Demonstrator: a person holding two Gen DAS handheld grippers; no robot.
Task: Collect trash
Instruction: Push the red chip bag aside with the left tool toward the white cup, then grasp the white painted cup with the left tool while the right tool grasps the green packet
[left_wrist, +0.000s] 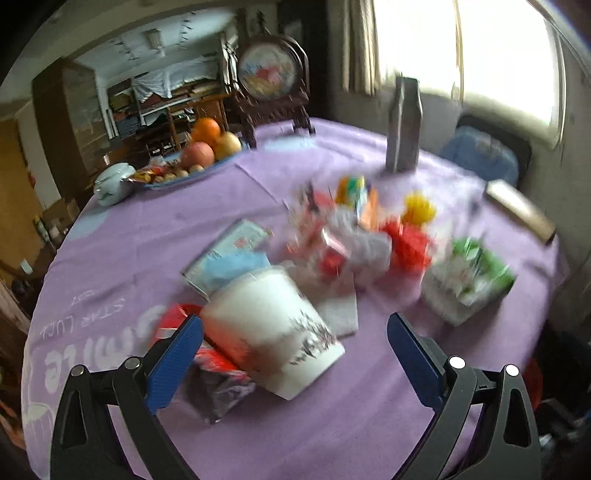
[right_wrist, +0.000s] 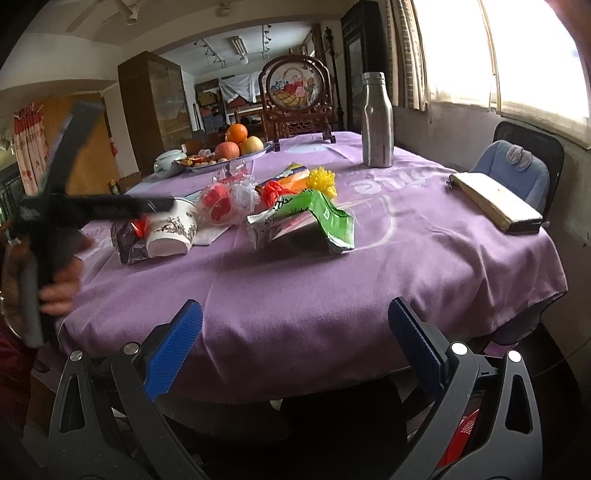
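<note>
Trash lies uncollected mid-worktop (right_wrist: 369, 258): dark wrapper (right_wrist: 127, 240) and tipped white cup (right_wrist: 171, 230) near the left edge, green packet (right_wrist: 314, 225) centre. Left claw (left_wrist: 295, 354) hovers wide open over the cup, empty; right claw (right_wrist: 295, 343) gapes empty off the near edge, alone showing the person's hand (right_wrist: 61, 288)

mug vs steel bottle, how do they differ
The mug lies tipped on its side among the wrappers; the steel bottle stands upright, apart from them. The mug is white with dark painted branches; the bottle is plain brushed metal. The mug is squat and open-mouthed, the bottle tall and capped. Both rest on the purple cloth.
</note>
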